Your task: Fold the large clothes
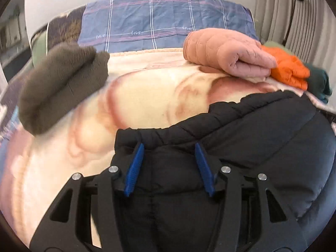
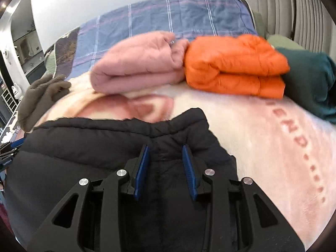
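Garment: a black quilted puffer jacket (image 1: 241, 130), matte, with stitched channels and a gathered elastic edge along its far-left border in the left wrist view.
Location: the jacket lies on a cream-and-pink fleece blanket (image 1: 147, 92) covering a bed, at the near side.
Orientation: its far border runs roughly left to right across both views; a raised, collar-like peak (image 2: 189, 115) points away from the cameras. The long axis cannot be told, since the near part is cut off.
Left gripper (image 1: 169, 149): blue-padded fingers spread apart over the jacket's left portion, just short of the gathered edge; whether the pads touch the fabric cannot be told.
Right gripper (image 2: 166, 150): fingers spread, above the jacket just near of the peak; contact likewise unclear.
Background items: a folded pink quilted garment (image 2: 136, 63), a folded orange puffer garment (image 2: 235, 65) touching it, a dark teal garment (image 2: 310, 79), a brown fleece garment (image 1: 61, 84), a blue plaid cover (image 1: 163, 19).
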The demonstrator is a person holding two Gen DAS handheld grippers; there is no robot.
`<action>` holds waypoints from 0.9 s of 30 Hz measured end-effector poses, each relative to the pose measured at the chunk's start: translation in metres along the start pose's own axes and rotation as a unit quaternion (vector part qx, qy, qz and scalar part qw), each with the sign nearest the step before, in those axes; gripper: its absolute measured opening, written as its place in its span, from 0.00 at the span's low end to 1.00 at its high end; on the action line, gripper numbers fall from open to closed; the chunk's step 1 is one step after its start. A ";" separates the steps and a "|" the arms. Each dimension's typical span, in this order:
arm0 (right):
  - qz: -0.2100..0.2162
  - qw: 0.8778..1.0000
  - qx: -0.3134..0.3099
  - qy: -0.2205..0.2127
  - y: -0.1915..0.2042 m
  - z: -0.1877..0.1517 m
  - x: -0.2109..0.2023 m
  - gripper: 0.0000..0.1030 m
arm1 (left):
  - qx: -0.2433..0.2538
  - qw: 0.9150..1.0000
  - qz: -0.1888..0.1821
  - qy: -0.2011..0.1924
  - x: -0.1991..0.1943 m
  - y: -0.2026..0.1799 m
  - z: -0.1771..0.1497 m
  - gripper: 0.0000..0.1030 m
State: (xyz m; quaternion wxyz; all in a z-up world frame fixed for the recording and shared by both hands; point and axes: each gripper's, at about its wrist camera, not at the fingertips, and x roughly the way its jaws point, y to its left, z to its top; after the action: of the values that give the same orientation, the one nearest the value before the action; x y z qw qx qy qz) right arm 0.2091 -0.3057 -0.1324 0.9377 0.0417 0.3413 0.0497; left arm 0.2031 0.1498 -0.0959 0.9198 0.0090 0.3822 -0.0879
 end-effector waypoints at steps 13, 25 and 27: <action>-0.019 0.996 0.047 -0.077 0.006 0.008 -0.043 0.35 | -0.019 0.997 -0.042 -0.057 -0.041 -0.022 0.012 0.47; 0.014 0.999 0.031 -0.002 0.041 0.005 0.026 0.65 | 0.074 0.996 -0.037 -0.032 0.020 -0.119 0.017 0.73; 0.018 0.999 0.042 0.000 0.034 0.005 0.029 0.65 | 0.060 0.997 -0.054 -0.019 0.030 -0.113 0.020 0.74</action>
State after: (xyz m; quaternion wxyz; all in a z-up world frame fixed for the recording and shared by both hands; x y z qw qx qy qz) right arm 0.2319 -0.2691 -0.1432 0.9342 0.0868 0.3422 0.0520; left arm 0.2192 0.0323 -0.0968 0.9187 0.0415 0.3588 -0.1601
